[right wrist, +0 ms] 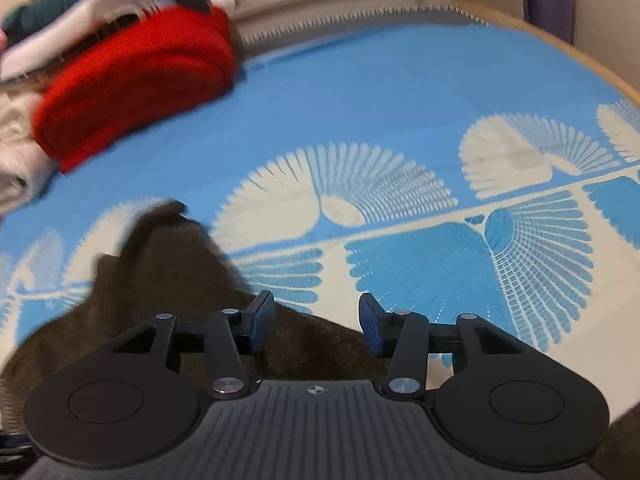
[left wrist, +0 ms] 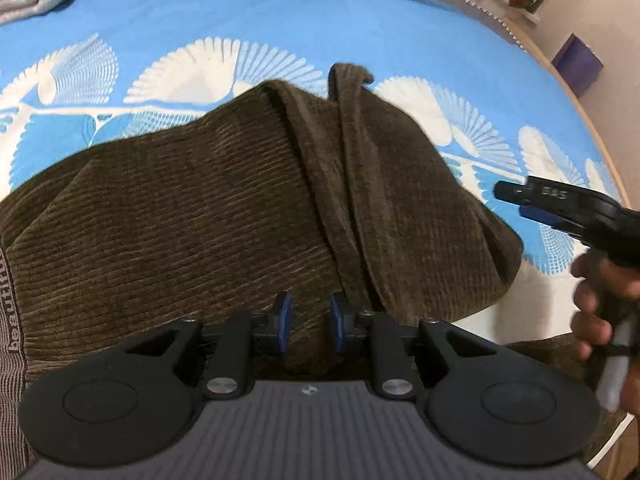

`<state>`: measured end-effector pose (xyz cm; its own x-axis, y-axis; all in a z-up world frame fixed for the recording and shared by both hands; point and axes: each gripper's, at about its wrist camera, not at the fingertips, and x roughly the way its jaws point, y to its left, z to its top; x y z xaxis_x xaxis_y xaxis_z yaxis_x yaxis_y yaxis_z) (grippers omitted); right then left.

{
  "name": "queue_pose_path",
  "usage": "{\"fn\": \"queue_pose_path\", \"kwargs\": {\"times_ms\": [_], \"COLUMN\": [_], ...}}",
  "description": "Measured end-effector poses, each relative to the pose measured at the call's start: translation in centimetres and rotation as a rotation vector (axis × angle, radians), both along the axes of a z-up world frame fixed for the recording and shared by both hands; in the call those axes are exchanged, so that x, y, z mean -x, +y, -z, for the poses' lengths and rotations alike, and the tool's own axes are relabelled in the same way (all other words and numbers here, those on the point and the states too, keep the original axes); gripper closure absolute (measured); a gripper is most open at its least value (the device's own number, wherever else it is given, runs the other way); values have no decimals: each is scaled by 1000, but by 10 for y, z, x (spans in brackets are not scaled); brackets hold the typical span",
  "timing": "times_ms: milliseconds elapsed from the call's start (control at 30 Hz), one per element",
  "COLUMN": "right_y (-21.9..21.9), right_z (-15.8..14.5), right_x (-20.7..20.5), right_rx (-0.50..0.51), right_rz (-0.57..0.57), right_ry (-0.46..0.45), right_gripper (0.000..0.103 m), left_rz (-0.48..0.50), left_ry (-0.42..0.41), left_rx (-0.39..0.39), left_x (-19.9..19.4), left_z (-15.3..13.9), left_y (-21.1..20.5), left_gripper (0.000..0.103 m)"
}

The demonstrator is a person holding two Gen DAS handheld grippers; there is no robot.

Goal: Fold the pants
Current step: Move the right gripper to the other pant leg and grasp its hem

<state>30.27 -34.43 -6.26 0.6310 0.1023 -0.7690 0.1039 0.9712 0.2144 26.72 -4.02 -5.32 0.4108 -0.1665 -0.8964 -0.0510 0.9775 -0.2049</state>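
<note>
Brown corduroy pants [left wrist: 208,208] lie bunched on the blue bed sheet [left wrist: 248,24], with a fold ridge running up the middle. My left gripper [left wrist: 310,322] points down onto them; its blue pads stand close together with a pinch of corduroy between them. My right gripper [right wrist: 316,324] hovers over the right edge of the pants [right wrist: 160,280] with its jaws apart and nothing pressed between the pads. In the left wrist view the right gripper [left wrist: 512,202] reaches in from the right beside the pants, held by a person's hand [left wrist: 596,300].
A red folded garment [right wrist: 136,80] and a pile of other clothes [right wrist: 80,4] lie at the far left of the bed. The bed's wooden edge [right wrist: 560,48] curves along the right, with a purple box [left wrist: 576,64] beyond it. Blue and white patterned sheet [right wrist: 440,216] spreads to the right.
</note>
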Motion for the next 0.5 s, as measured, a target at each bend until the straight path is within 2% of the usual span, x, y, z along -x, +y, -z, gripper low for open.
{"fn": "queue_pose_path", "kwargs": {"times_ms": [100,167,267,300,367,400,433,500], "right_y": [4,11,26,33,48,57,66,82], "right_z": [22,34,40,39,34,31,29,24], "right_x": [-16,-23,-24,-22,-16,-12,-8,3], "right_rx": [3,11,90,127,196,242,293,399], "right_rz": [-33,-84,-162,-194,-268,-319,-370,-454], "right_ry": [61,101,105,98,83,73,64,42], "right_gripper": [49,43,43,46,78,88,94,97], "left_rz": [6,11,9,7,9,10,9,9], "left_ry": [25,27,32,36,38,36,35,34], "left_rx": [11,13,17,18,18,17,16,17], "left_x": [-6,-8,-10,-10,-9,-9,-8,-7], "left_z": [5,5,4,4,4,4,3,1], "left_y": [7,10,16,18,19,20,21,21], "left_gripper": [73,71,70,70,70,70,70,70]}}
